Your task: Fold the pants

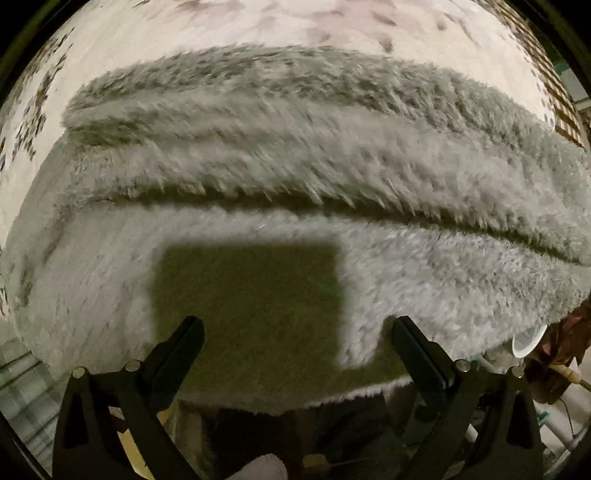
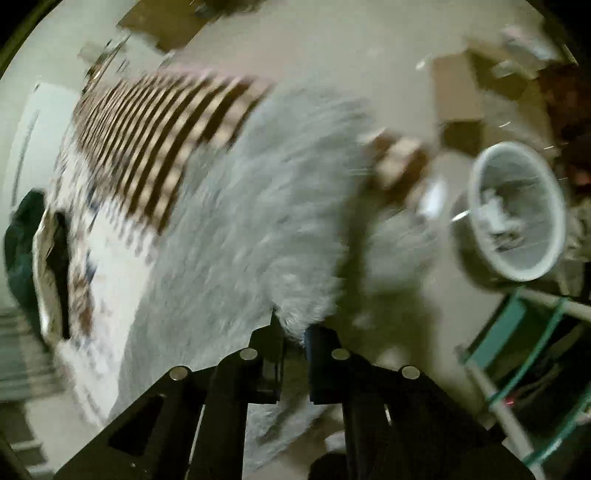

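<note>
Fluffy grey pants [image 1: 295,155] lie in long stacked folds across a pale patterned sheet [image 1: 229,22]. My left gripper [image 1: 298,330] hovers open just above the near layer. Its dark fingers [image 1: 190,334] stand wide apart with only fabric and their own square shadow beneath. In the blurred right wrist view the same grey pants [image 2: 236,221] spread to the left. My right gripper [image 2: 295,328] is shut on a tuft at the pants' edge, which sticks up between the two narrow fingers [image 2: 319,338].
A white wastebasket [image 2: 517,214] stands on the floor to the right, its rim also in the left wrist view [image 1: 528,339]. A brown checked cloth [image 2: 155,140] lies beyond the pants. A teal and white rack [image 2: 517,332] is at the lower right.
</note>
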A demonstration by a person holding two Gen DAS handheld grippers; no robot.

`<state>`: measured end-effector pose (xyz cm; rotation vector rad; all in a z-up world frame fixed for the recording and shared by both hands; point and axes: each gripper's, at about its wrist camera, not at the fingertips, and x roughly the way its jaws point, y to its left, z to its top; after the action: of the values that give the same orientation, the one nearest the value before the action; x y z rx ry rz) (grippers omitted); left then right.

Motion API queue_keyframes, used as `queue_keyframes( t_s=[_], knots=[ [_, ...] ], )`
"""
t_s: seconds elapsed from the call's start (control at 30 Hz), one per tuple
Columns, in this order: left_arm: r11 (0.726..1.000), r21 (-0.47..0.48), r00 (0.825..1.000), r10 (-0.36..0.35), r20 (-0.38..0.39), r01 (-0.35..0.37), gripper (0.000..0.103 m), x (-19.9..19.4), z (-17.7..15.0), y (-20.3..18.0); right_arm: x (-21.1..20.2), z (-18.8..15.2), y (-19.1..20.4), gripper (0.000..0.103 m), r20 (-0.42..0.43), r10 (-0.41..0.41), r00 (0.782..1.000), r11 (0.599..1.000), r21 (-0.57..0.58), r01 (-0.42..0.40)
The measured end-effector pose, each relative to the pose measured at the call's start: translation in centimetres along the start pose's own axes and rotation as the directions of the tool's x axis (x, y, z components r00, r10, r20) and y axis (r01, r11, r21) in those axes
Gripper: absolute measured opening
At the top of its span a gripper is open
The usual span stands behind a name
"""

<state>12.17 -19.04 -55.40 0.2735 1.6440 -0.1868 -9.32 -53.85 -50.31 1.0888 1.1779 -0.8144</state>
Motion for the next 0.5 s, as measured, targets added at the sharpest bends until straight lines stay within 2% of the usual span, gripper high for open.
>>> queue_keyframes(
  t_s=[0.03,0.1,0.13,0.2,0.27,0.3,0.37,0.4,0.43,0.47,0.5],
  knots=[
    [1.000,-0.009,1.000,0.001,0.005,-0.001,0.103,-0.4,-0.3,0.4,0.1,0.3,-0.4,0.009,-0.007,-0.018,1.000,1.000,-0.001,0.018],
    [0.999,-0.039,1.000,-0.017,0.018,0.018,0.103,-1.0,-1.2,1.3,1.2,0.8,-2.0,0.013,-0.104,0.070,0.992,0.994,0.094,-0.060],
    [0.997,-0.072,0.999,-0.029,0.024,0.030,0.103,-1.3,-1.8,2.1,1.1,0.5,-2.2,0.017,-0.126,0.106,0.986,0.988,0.121,-0.091],
    [0.987,-0.148,0.997,-0.059,0.041,0.064,0.103,-1.7,-3.1,4.4,0.4,-0.8,-1.6,0.040,-0.133,0.150,0.980,0.985,0.109,-0.136],
    [0.963,-0.254,0.996,-0.075,0.049,0.085,0.103,-1.6,-4.2,6.6,0.0,-3.9,0.3,0.050,-0.174,0.193,0.966,0.981,0.067,-0.184],
    [0.943,-0.318,0.994,-0.090,0.056,0.103,0.103,-1.2,-4.8,7.9,0.2,-5.4,1.0,0.055,-0.205,0.218,0.954,0.976,0.063,-0.210],
    [0.899,-0.415,0.990,-0.125,0.060,0.139,0.103,-0.2,-5.5,9.9,2.3,-10.2,3.4,0.056,-0.320,0.285,0.904,0.958,0.078,-0.274],
    [0.875,-0.460,0.988,-0.145,0.052,0.152,0.103,0.6,-5.7,10.7,3.1,-11.5,4.3,0.056,-0.354,0.299,0.886,0.954,0.086,-0.288],
    [0.852,-0.495,0.984,-0.168,0.053,0.172,0.100,1.2,-5.8,11.2,4.7,-14.1,5.7,0.056,-0.410,0.313,0.857,0.949,0.094,-0.302],
    [0.829,-0.527,0.981,-0.184,0.061,0.188,0.097,1.9,-5.8,11.7,5.6,-15.5,6.6,0.056,-0.430,0.313,0.847,0.949,0.097,-0.301],
    [0.811,-0.550,0.979,-0.191,0.070,0.198,0.088,2.5,-5.8,12.1,6.4,-16.9,7.3,0.056,-0.439,0.316,0.841,0.948,0.102,-0.302]
  ],
)
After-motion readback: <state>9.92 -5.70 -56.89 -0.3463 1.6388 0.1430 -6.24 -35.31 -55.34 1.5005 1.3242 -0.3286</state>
